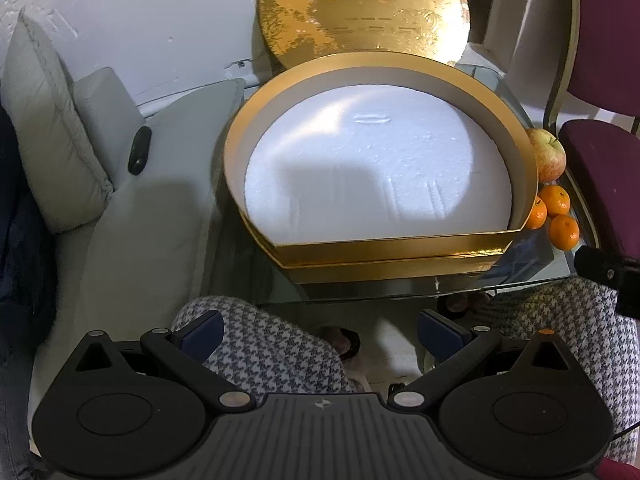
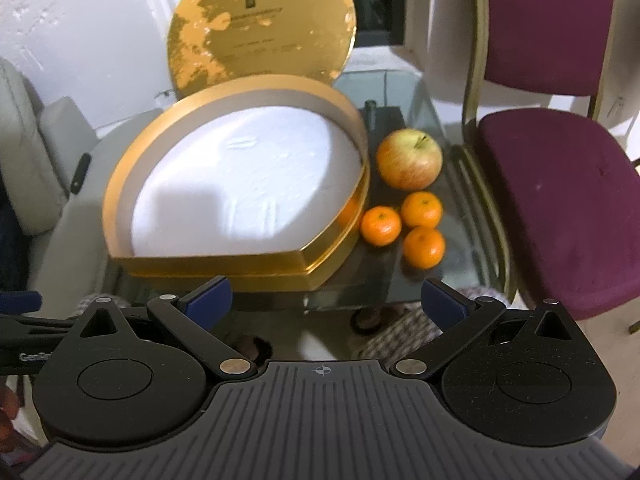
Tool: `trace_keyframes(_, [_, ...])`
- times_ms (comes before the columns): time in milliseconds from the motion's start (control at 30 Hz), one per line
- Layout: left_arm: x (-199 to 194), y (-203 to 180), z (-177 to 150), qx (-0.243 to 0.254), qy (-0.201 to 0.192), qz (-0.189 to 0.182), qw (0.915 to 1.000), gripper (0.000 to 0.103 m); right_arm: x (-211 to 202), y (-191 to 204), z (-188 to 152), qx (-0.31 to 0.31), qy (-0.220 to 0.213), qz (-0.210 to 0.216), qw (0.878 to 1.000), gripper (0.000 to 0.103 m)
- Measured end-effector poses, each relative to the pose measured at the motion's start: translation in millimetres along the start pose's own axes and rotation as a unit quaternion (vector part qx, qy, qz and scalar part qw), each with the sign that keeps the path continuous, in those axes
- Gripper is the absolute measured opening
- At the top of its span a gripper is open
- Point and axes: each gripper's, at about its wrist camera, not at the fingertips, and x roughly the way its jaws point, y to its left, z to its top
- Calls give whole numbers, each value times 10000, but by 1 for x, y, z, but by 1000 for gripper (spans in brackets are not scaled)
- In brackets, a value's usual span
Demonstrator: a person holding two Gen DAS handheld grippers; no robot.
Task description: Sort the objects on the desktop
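A gold box point(image 1: 396, 258) point(image 2: 248, 266) with a white foam floor stands open on the glass table point(image 2: 424, 280). Its round gold lid point(image 1: 360, 12) point(image 2: 260, 28) leans upright behind it. To the box's right lie an apple point(image 2: 410, 159) point(image 1: 549, 156) and three tangerines point(image 2: 422, 210) point(image 1: 558, 200). My left gripper point(image 1: 320, 334) is open and empty, held short of the table's near edge in front of the box. My right gripper point(image 2: 326, 300) is open and empty, held at the near edge, in front of the box's right corner.
A maroon chair point(image 2: 560, 184) point(image 1: 600, 160) stands right of the table. A grey sofa with cushions point(image 1: 52, 152) and a dark remote point(image 1: 139, 150) lies to the left. The person's checked knees point(image 1: 272, 344) are under the grippers.
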Motion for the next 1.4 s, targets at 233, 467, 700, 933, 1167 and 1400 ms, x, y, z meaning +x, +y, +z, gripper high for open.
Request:
trace_keyframes(233, [10,-12,8,210,-41,-85,9997,102,8,-19,4,-23,-166,-62,9998,103])
trace_keyframes(467, [17,-21,14,375,-237,-259,9987,102,16,-31,2,-22,-347,-127,9993,103])
trace_keyframes(700, [26,-31,14,563,-116,-225,9981,102,28,-46,-2,127,-341,-193,9992,103])
trace_keyframes(933, [25,-43,11,810,-138,-243,9963,102,34,-55,-9,221,-216,-263,9992,103])
trace_keyframes(1167, [27,-49,11,936,-13,-418,9947,101,44,-66,-11,107,-357,-215,9991,103])
trace_keyframes(1400, [36,-48,15,815,99,-488,9954,101,78,-77,-7,-145,-185,-506,9984,96])
